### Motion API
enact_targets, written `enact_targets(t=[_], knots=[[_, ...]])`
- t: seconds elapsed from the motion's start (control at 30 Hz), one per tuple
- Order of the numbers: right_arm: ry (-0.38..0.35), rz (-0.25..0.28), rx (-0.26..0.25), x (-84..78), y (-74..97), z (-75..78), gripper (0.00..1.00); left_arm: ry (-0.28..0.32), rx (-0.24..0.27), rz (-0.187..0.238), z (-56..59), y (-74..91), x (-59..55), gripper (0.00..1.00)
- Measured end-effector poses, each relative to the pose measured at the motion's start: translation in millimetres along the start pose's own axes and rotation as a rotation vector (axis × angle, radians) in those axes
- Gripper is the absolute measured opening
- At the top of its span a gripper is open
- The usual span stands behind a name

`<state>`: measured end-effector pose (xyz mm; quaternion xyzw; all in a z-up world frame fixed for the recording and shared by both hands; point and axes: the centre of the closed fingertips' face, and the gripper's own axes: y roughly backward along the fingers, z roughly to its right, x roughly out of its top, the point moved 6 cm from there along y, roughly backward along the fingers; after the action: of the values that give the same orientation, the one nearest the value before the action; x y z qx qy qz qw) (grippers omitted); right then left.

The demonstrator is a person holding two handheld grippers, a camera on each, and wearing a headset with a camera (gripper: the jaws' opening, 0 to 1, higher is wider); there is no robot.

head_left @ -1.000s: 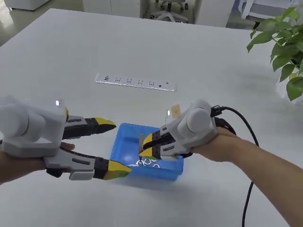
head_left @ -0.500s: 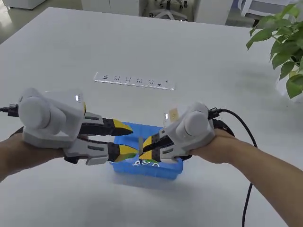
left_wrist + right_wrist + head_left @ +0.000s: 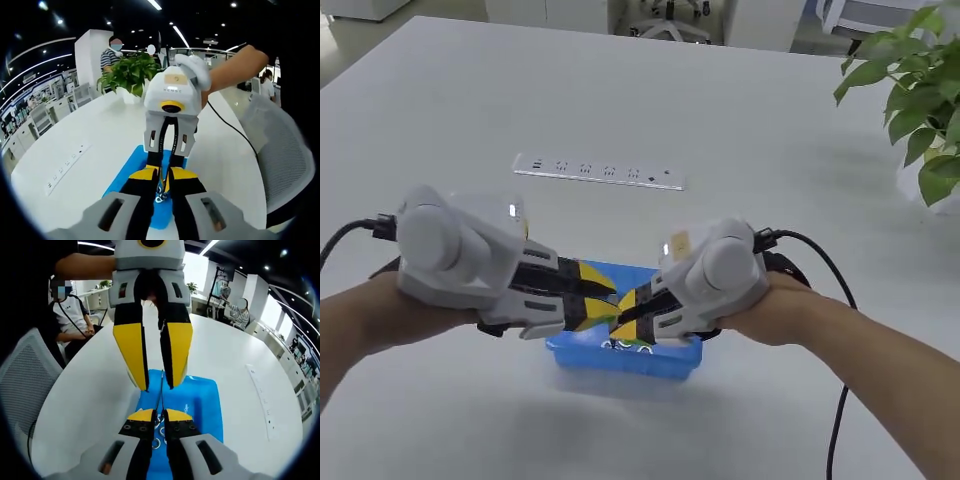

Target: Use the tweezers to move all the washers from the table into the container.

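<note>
Over the blue container point(image 3: 672, 357) on the white table point(image 3: 750, 120), my two grippers meet tip to tip. My right gripper point(image 3: 160, 416) is closed to a sliver on the tweezers point(image 3: 161, 399), which stand up out of its jaws. My left gripper point(image 3: 156, 386) comes at it head-on, jaws partly apart. It straddles the tweezers but, as far as the right gripper view shows, is not clamped on them. The washers point(image 3: 161, 432) I can make out lie in the blue container, beneath my right jaws. I see none loose on the table (though the grippers hide the ground under them).

I judge this a handover or re-grip of the tweezers. To do it well, I would close the left squarely on the flat of the tweezers, clear of the right's hold. The right should let go only once that pinch is sure, since so slim a tool will likely twist or drop among the washers.

Room is generous. The power strip point(image 3: 598, 171) lies well apart beyond the blue container, and the plant point(image 3: 910, 70) is far off to my right near the table's far edge. Only the low container walls and the cable point(image 3: 825, 272) trailing from the right gripper want minding.
</note>
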<state>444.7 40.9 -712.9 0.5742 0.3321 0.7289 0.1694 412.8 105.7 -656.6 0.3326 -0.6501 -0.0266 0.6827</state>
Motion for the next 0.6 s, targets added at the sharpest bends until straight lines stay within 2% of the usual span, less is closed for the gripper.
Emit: enact_targets(t=[0.13, 0.6], knots=[[0.010, -0.002, 0.000, -0.2, -0.4, -0.1, 0.08, -0.016, -0.003, -0.023, -1.5, -2.8, -3.7, 0.09], [0.030, -0.011, -0.003, 0.2, 0.1, -0.4, 0.09, -0.037, -0.017, -0.024, -1.6, -4.8, -2.7, 0.06]])
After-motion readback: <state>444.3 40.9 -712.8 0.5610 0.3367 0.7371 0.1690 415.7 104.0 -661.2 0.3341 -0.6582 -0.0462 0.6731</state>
